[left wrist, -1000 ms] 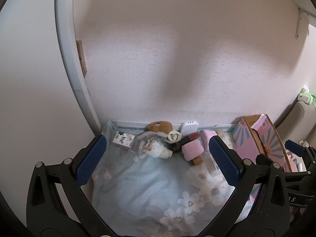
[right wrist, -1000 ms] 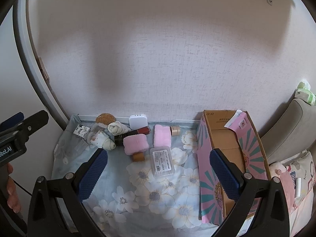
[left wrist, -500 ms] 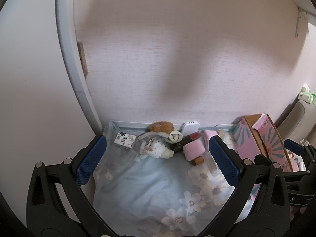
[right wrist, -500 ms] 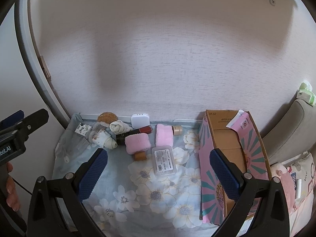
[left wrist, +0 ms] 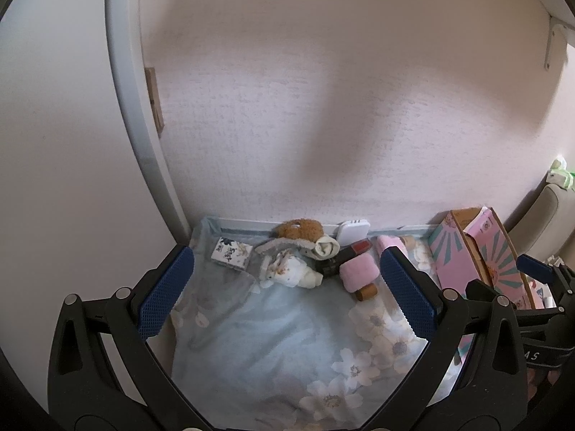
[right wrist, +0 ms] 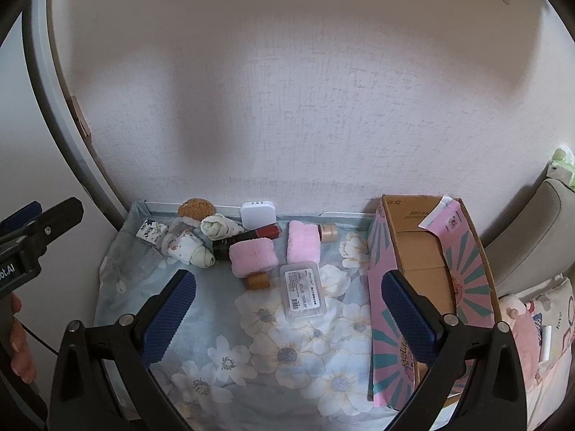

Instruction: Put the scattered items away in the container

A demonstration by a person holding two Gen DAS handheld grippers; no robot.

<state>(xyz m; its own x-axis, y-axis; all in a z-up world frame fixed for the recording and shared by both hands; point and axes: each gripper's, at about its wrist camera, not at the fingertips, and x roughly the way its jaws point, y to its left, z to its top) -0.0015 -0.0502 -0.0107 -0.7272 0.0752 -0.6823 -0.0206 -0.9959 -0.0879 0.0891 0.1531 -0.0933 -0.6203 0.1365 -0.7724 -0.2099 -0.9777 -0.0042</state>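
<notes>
Right wrist view takes in a pale textured wall (right wrist: 287, 107) filling most of the scene ahead of both tools, with a grey curved door frame (right wrist: 68, 136) running down its left side. Below the wall lies a light blue cloth printed with white flowers (right wrist: 287, 352), spread over the surface directly beneath the right gripper (right wrist: 287, 318), whose blue-padded fingers (right wrist: 169, 318) stand wide apart and hold nothing. Just beyond its right finger stands the container, a pink and teal cardboard box (right wrist: 463, 280) with its top open and brown inside showing. A beige cushion (right wrist: 528, 237) sits further right.

Ahead of the right gripper, along the foot of the wall, the scattered items sit close together: two pink fluffy pads (right wrist: 253, 253), one resting on a small wooden block (right wrist: 258, 281); a clear plastic case with a label (right wrist: 302, 291), nearest the fingers; a dark tube with a red end (right wrist: 248, 237); a white square device (right wrist: 258, 214) leaning on the wall; rolled white cloths (right wrist: 219, 226); a brown round sponge-like thing (right wrist: 197, 208); a small patterned packet (right wrist: 151, 230).

From the left wrist view, the left gripper (left wrist: 287, 294) hovers over the bare left part of the cloth (left wrist: 273, 337), its fingers also spread wide and empty, the same cluster ahead of it and the box (left wrist: 481, 251) off to its right. A person's fingertips (right wrist: 18, 341) show on the left tool's handle.
</notes>
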